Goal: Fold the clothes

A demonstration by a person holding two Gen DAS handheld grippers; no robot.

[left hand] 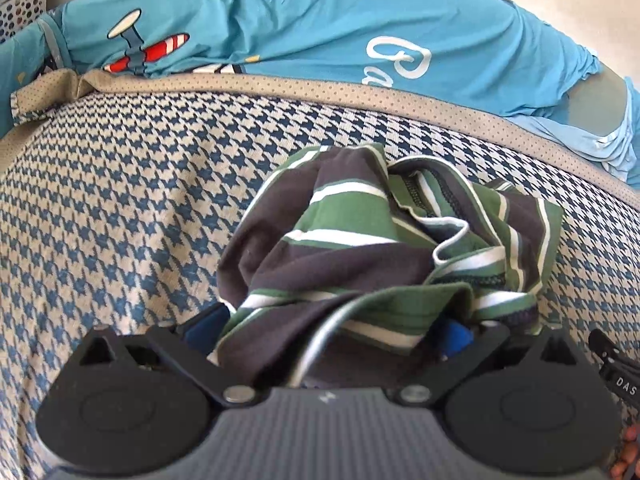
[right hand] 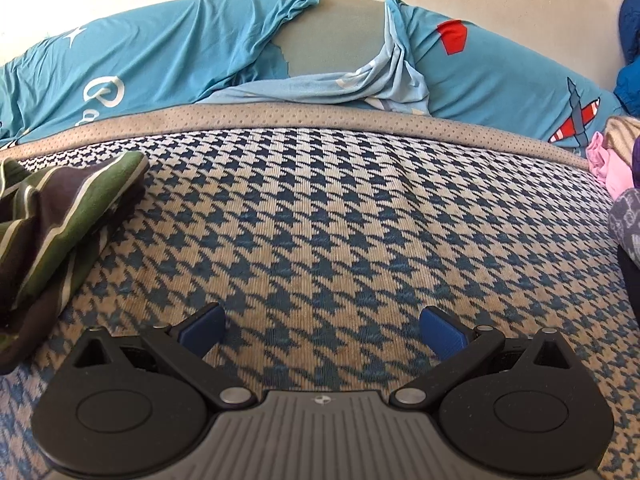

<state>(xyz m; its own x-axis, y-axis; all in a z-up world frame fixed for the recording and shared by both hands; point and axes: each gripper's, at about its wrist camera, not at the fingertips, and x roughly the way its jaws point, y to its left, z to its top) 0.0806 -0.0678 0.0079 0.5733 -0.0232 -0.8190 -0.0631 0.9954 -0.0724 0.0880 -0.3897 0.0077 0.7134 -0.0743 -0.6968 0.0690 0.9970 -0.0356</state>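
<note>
Striped shirt (left hand: 384, 248) bunched in L claw (left hand: 328, 334) — grip unclear; R claw (right hand: 322, 330) spread, empty.

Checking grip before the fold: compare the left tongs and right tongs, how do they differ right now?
The left tongs have the crumpled green, charcoal and white striped garment bunched between their blue pads; the right tongs hold nothing. The left pads are mostly hidden by cloth; the right pads are bare. Both hang over the blue-and-cream houndstooth cover, spread wide.

A houndstooth cover (right hand: 340, 216) spreads below a dotted tan band (right hand: 304, 118). Beyond the band lies blue printed fabric (left hand: 280, 12); a perforated basket (left hand: 22, 8) stands at its left end.
</note>
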